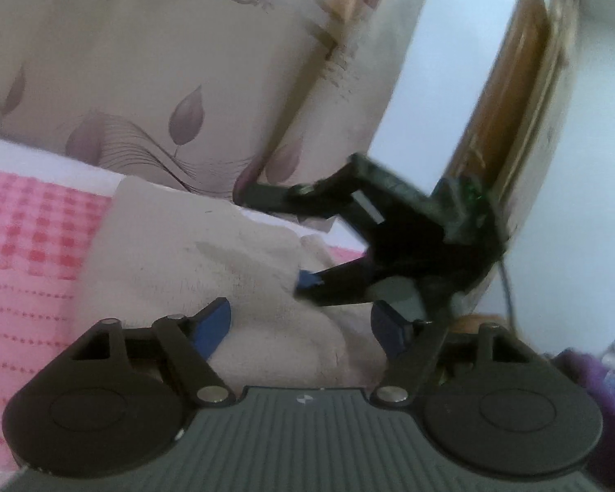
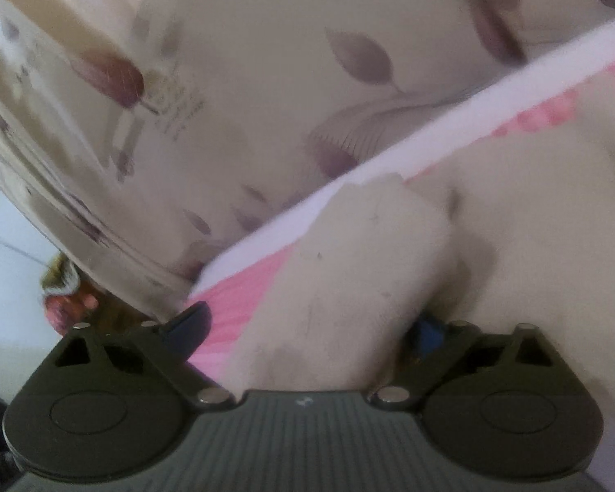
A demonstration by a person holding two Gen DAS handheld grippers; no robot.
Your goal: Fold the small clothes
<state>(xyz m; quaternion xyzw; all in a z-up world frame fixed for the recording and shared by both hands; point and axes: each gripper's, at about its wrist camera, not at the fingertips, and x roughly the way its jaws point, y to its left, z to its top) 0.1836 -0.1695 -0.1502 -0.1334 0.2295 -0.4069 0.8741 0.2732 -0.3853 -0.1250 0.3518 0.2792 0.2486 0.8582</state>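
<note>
Left wrist view: a small beige garment (image 1: 192, 254) lies on a pink checked bedcover (image 1: 24, 254), straight ahead of and between the left gripper (image 1: 303, 326), whose blue-padded fingers (image 1: 215, 322) are spread wide with cloth under the gap but nothing pinched. Just beyond the right-hand finger, the right gripper (image 1: 266, 242) reaches in from the right, its fingers also spread, one blue tip resting at the garment's rumpled right edge. Behind the fabric hangs a leaf-print curtain (image 1: 151, 82); a wooden door frame (image 1: 508, 94) stands farther right. The garment looks thin, limp and light, so it should crease easily and slide on the bedcover; a corner or hem edge is the sensible place to pinch. The left tool is held low and nearly level, pointing across the bed.

Right wrist view: the picture is motion-blurred and rolled, so the bed's white edge (image 2: 430, 139) runs diagonally. The beige garment (image 2: 348, 270) fills the space between the fingers and bunches up against the right-hand finger (image 2: 428, 334), with a fold standing ahead of it. The fingers are apart, the left-hand one over the pink bedcover (image 2: 246, 299), and no cloth is clamped. The tool is tilted steeply, close over the fabric.
</note>
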